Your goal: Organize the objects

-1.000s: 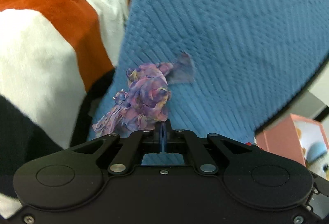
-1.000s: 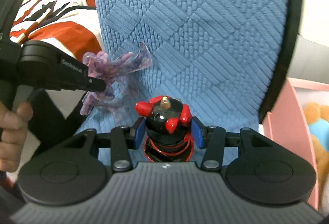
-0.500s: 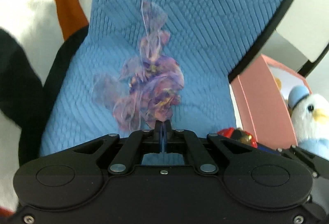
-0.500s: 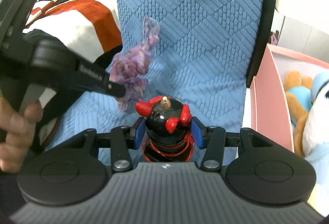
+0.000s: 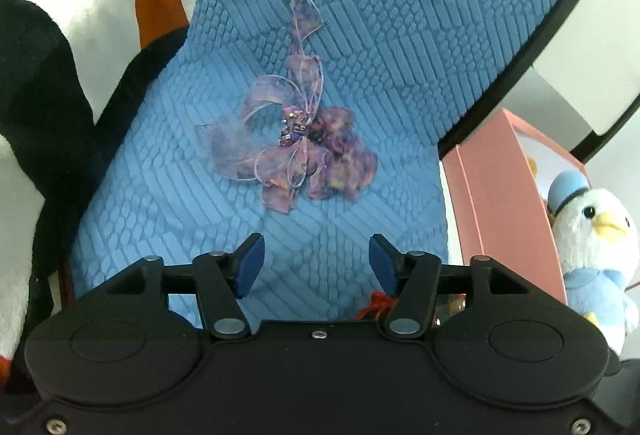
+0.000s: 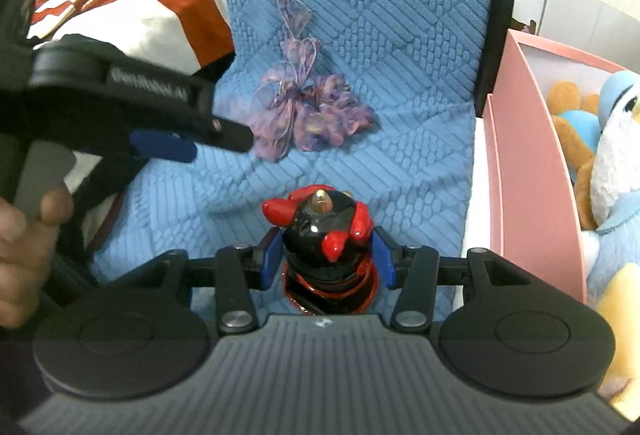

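Striped blanket (image 5: 80, 35), white, orange and black, along the left edge of the blue quilted mat (image 5: 360, 15); a person's hand (image 6: 24, 231) at the far left of the right wrist view, wrapped on the handle of the left gripper (image 5: 316, 259); that gripper's jaws are opening, nothing between them, blue pads (image 5: 250, 263) parted over bare mat; purple ribbon bow (image 5: 292, 143), sheer organza with a beaded centre, lying loose near the middle of the mat just ahead of those pads, one tail pointing toward the far edge; right gripper (image 6: 326, 255), jaws clenched on the red-and-black figurine (image 6: 324, 231), glossy, horned, gold-tipped, held upright above the near part of the mat; whether its base touches the mat cannot be told; pink box (image 6: 532, 163) just beside the right edge of the mat, plush toys inside, among them a white-and-blue duck (image 5: 592, 235). Step in hand, as judged: the bow appears set down, the figurine next to be placed. To do it well: draw the left gripper back clear without snagging the ribbon loops; bring the figurine down level until its round base sits flat on the mat, beside the bow rather than on it and away from the right edge; part the pads only once it stands, since a tall glossy piece on soft quilting may tip.
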Available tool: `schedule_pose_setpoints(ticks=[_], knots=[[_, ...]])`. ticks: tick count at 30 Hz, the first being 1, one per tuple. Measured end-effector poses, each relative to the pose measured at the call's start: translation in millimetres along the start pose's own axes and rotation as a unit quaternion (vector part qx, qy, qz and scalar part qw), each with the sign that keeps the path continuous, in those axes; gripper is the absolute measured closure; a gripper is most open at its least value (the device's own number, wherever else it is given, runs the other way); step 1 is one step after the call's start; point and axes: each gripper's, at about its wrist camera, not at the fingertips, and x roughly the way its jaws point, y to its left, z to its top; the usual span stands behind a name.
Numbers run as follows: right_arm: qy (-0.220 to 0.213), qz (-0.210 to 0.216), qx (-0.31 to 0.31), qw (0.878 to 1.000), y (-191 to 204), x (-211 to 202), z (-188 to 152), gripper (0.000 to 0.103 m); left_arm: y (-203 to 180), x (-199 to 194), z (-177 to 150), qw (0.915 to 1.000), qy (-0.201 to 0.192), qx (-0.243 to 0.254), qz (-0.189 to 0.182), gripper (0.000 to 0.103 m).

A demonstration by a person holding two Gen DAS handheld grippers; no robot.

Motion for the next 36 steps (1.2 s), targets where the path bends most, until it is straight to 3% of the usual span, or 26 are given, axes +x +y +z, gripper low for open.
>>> schedule_pose_setpoints(ticks=[9,20,26,32,36], knots=[[-0.021,-0.018,0.019,0.999,-14.3,6.7,5.1,0.052,-15.7,30.7,26.9,0.9987,-0.022,0.032,0.033,0.029],[-0.03,-0.034,0.032,0.998,-20.9,31.2,19.6,0.052,-31.4,85.7,54.1,0.993,-0.018,0.091,0.072,0.021],[-0.047,-0.041,0.028,0.998,-21.9,37.4,25.7,0.052,-34.8,111.3,67.4,0.9901,-0.008,0.097,0.101,0.02],[-0.054,-0.05,0.027,0.997,-27.1,40.0,31.8,0.052,-36.0,128.8,70.7,0.9904,0.014,0.101,0.094,0.02],[-0.055,-0.048,0.037,0.997,-33.0,40.4,33.6,0.051,-40.4,137.7,70.5,0.988,0.022,0.112,0.104,0.027]])
